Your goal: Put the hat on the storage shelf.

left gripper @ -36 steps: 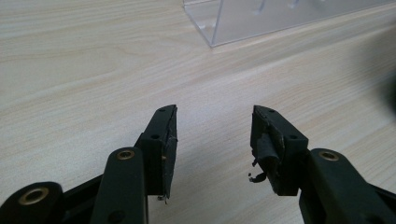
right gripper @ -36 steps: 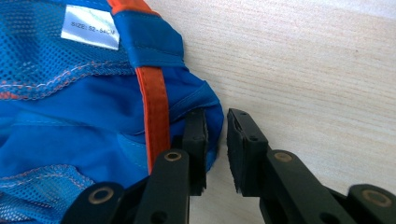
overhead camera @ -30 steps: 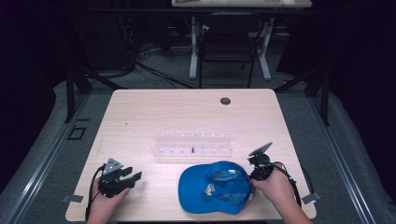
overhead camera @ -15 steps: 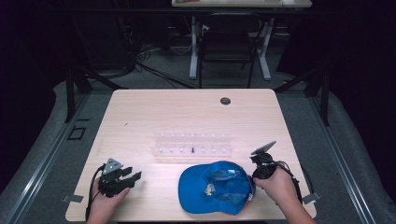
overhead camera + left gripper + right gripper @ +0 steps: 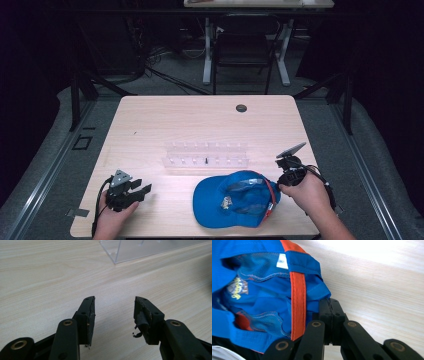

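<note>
A blue cap (image 5: 235,200) with orange trim lies upside down near the table's front edge, and its mesh lining and orange band (image 5: 298,297) show in the right gripper view. At the cap's right rim is my right gripper (image 5: 279,186). Its jaws are shut (image 5: 331,301), and the blue fabric of the rim runs in between their tips. At the front left my left gripper (image 5: 142,189) rests low over the wood. It stands open (image 5: 114,315) with nothing between the jaws.
A clear plastic rack (image 5: 205,155) with small pegs stands mid-table behind the cap, and its corner (image 5: 140,250) shows ahead of the left gripper. A dark grommet (image 5: 241,108) sits near the table's far edge. A chair (image 5: 245,50) and a desk stand beyond the table.
My right hand has risen a little and shifted slightly right at the cap's rim. The left gripper has stayed where it was.
</note>
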The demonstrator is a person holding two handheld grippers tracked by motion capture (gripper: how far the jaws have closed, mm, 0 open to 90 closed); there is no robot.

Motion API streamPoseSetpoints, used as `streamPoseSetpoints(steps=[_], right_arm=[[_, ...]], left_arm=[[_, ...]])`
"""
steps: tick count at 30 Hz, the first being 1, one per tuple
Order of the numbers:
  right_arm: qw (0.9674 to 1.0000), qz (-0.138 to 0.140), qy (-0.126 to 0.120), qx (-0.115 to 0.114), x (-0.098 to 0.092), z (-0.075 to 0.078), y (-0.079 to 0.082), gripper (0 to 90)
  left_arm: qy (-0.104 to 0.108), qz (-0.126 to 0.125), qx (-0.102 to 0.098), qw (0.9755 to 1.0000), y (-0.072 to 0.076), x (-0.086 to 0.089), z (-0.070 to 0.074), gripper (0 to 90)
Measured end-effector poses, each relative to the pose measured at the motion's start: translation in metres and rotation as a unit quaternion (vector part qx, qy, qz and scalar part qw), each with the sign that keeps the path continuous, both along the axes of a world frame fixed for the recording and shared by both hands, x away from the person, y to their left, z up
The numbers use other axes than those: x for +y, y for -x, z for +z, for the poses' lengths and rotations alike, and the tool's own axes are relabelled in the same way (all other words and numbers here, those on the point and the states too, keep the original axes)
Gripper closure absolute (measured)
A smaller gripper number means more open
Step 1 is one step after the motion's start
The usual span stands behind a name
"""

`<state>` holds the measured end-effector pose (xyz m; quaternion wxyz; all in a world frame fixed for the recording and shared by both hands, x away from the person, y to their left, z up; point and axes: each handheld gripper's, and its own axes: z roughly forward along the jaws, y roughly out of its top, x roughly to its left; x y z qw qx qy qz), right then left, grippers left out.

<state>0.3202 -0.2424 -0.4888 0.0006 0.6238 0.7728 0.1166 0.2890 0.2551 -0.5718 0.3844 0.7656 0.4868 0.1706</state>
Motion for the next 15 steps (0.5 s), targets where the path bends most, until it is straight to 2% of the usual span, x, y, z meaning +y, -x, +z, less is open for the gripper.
streamPoseSetpoints(steps=[9,10,13,15], right_arm=[[0.9999,0.001,0.009,-0.008,-0.005,0.024,0.002,90.0],[0.9999,0.003,0.012,-0.008,-0.006,0.029,0.002,90.0],[0.9999,-0.001,0.007,-0.015,-0.007,0.036,0.002,90.0],[0.9999,0.004,0.010,-0.009,-0.008,0.042,0.001,90.0]], left_arm=[[-0.003,-0.001,0.004,1.0000,0.000,0.000,0.000,52.0],[-0.001,0.002,-0.001,1.0000,0.000,-0.001,0.000,52.0],[-0.002,0.001,0.000,1.0000,0.000,-0.001,0.000,52.0],[-0.002,0.001,0.000,1.0000,0.000,-0.001,-0.001,52.0]])
